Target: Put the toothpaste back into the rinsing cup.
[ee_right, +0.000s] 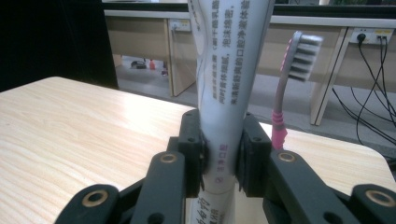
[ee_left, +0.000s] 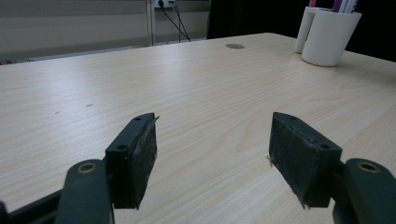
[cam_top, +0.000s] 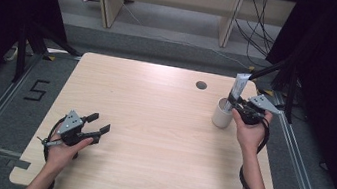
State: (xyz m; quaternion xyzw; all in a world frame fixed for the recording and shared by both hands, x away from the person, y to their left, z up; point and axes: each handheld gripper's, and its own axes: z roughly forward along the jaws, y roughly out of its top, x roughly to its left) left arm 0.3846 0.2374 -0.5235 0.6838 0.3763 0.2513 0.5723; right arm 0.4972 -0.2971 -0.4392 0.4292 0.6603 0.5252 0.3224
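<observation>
Two tongs work this pale wooden bench (cam_top: 152,122). From above, the right tongs (cam_top: 236,104) pinch a white printed toothpaste tube (cam_top: 236,92) standing upright in the white ceramic cup (cam_top: 221,116), as if seating it or lifting it out.

Along the left tongs (ee_left: 212,149), well short of the cup (ee_left: 329,39), jaws gape, idle.

Along the right tongs (ee_right: 219,154), pads clamp the tube (ee_right: 229,84); a pink-and-grey toothbrush (ee_right: 292,79) shares the cup.

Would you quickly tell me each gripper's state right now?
Left gripper: open, empty.
Right gripper: shut on the toothpaste tube.

Light wooden table (cam_top: 152,122), round hole (cam_top: 201,85)
</observation>
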